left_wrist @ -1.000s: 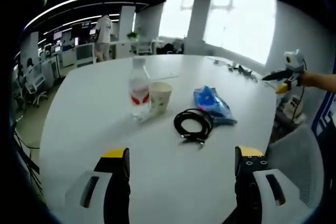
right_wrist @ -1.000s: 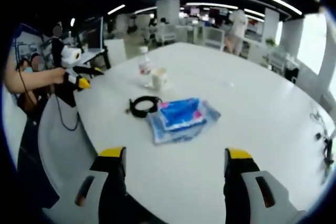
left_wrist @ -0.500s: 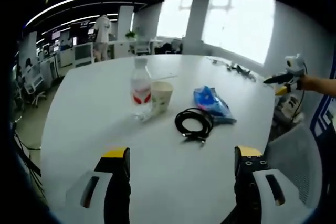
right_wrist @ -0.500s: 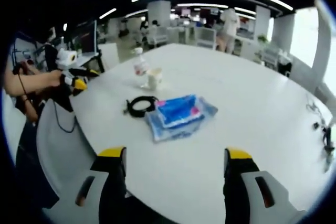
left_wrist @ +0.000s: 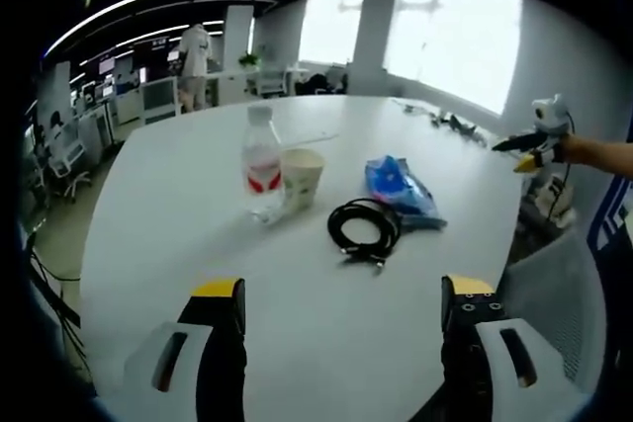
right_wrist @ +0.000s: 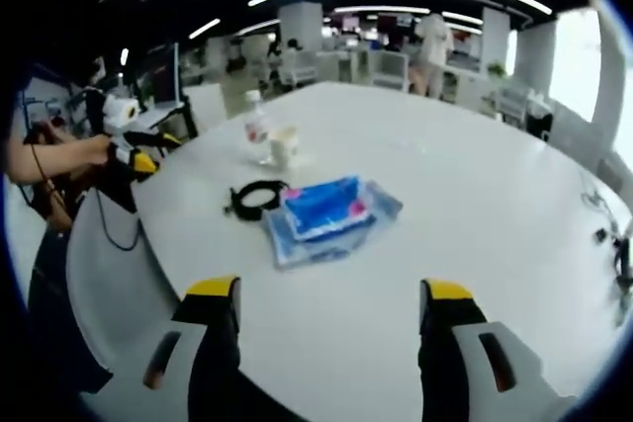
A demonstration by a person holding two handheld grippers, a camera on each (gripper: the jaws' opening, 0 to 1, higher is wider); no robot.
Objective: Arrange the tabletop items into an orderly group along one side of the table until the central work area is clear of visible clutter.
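Note:
On the white table (left_wrist: 188,195) stand a clear water bottle (left_wrist: 261,163) with a red label and a paper cup (left_wrist: 301,178) side by side. Right of them lie a coiled black cable (left_wrist: 364,231) and a blue tissue pack (left_wrist: 400,195). My left gripper (left_wrist: 342,298) is open over the table's near edge, short of the cable. The right gripper view has the tissue pack (right_wrist: 321,215) nearest, then the cable (right_wrist: 253,199), the cup (right_wrist: 284,146) and the bottle (right_wrist: 256,126). My right gripper (right_wrist: 326,298) is open above bare table, short of the pack. The right gripper (left_wrist: 539,140) also shows at the far right edge.
A few small dark items (left_wrist: 445,126) lie at the table's far side by the windows. Grey office chairs (left_wrist: 554,294) stand at the table's edge. A person stands in the background (left_wrist: 194,54) among desks. A hand with my left gripper (right_wrist: 138,150) shows left of the table (right_wrist: 495,195).
The right gripper view has shifted slightly, so the tissue pack and cable sit a little further left. The items themselves have not moved. Both grippers stay open.

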